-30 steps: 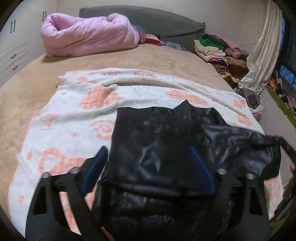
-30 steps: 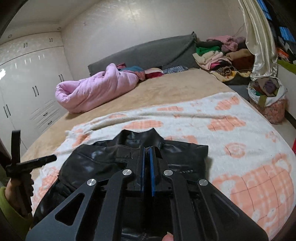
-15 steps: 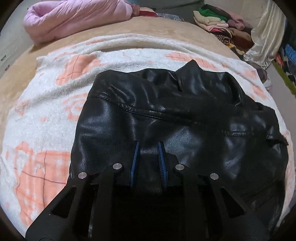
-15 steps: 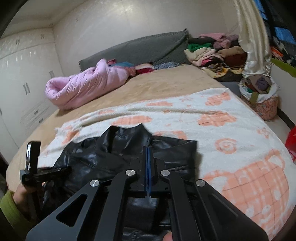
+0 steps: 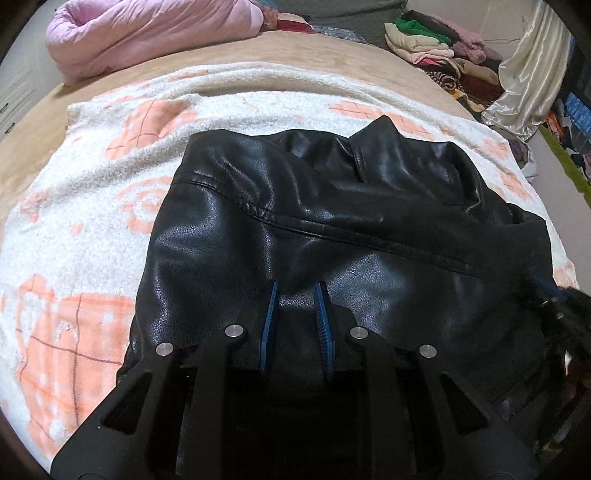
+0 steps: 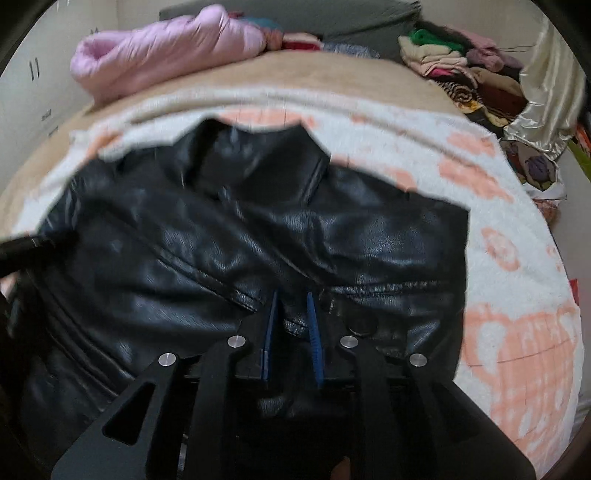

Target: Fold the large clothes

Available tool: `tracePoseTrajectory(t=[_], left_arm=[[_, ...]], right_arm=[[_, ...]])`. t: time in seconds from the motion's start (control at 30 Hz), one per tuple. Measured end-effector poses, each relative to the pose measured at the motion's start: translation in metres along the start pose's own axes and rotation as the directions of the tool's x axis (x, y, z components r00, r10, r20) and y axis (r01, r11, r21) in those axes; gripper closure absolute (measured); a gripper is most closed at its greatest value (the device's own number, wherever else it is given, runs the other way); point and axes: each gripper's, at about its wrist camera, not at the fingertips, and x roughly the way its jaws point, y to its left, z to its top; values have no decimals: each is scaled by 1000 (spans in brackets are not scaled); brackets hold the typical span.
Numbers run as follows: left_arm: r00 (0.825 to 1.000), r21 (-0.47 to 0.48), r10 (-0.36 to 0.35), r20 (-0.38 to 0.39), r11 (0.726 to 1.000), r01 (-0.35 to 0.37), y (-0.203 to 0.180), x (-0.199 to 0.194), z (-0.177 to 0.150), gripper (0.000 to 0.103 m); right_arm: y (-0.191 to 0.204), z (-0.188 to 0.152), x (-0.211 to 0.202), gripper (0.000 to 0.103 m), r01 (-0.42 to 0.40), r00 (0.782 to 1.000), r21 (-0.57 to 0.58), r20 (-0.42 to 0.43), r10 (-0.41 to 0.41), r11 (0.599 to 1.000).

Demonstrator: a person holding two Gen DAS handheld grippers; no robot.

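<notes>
A glossy black leather jacket [image 5: 332, 236] lies spread on a fluffy white blanket with peach-orange patterns [image 5: 74, 229], collar pointing up the bed toward the far end. The left gripper [image 5: 296, 291] is down on the jacket's near part, its blue-lined jaws drawn close with a fold of black leather bunched between them, so it has a pinch of the jacket. In the right wrist view, which is blurred, the right gripper [image 6: 291, 299] sits low over the jacket too, beside a seam and a round dark button [image 6: 364, 325]; its jaws are narrow and opening, with a ridge of leather showing in the gap, and the pads do not look pressed onto it. Off at the left edge of that view, the other tool's black frame pokes in over the jacket. Beyond the blanket, a rolled pink padded quilt [image 5: 155, 33] rests on the tan bedspread [image 5: 332, 62], and a pile of folded clothes [image 5: 436, 48] is stacked at the far right next to a shiny cream curtain [image 5: 528, 81].
</notes>
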Motion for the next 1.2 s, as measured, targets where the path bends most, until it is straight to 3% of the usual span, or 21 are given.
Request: tracePoseTrajectory(t=[0.13, 0.27, 0.33, 0.4, 0.43, 0.5, 0.63, 0.9, 1.1, 1.2], left_arm=[[1000, 14, 3, 4, 1000, -3, -1, 1, 0, 90], [1000, -5, -11, 19, 1000, 11, 2, -8, 2, 90], [999, -12, -24, 26, 1000, 24, 2, -16, 2, 89], [999, -18, -39, 36, 999, 40, 1, -26, 0, 80], [998, -14, -43, 43, 999, 44, -2, -31, -2, 77], [997, 4, -45, 58, 999, 45, -8, -39, -6, 62], [997, 54, -44, 63, 998, 40, -21, -49, -18, 60], [999, 151, -26, -24, 988, 30, -44, -34, -41, 61], [1000, 167, -1, -23, 986, 5, -49, -28, -55, 61], [999, 150, -18, -28, 989, 22, -46, -29, -54, 61]], right_arm=[[5, -2, 9, 89, 25, 1000, -15, 2, -25, 1000], [-8, -3, -6, 86, -60, 997, 33, 42, 59, 998], [-14, -3, -18, 70, -126, 990, 62, 70, 122, 990], [-18, -4, -32, 64, -178, 979, 88, 112, 168, 980], [-18, -4, -38, 63, -179, 978, 86, 123, 167, 980], [-18, -5, -50, 56, -163, 977, 75, 152, 150, 984], [-23, -9, -63, 50, -173, 971, 93, 185, 154, 981], [-13, -11, -83, 48, -201, 957, 60, 225, 183, 978], [20, -15, -84, 48, -255, 947, -31, 192, 256, 966], [33, -18, -74, 48, -241, 958, -65, 148, 248, 968]])
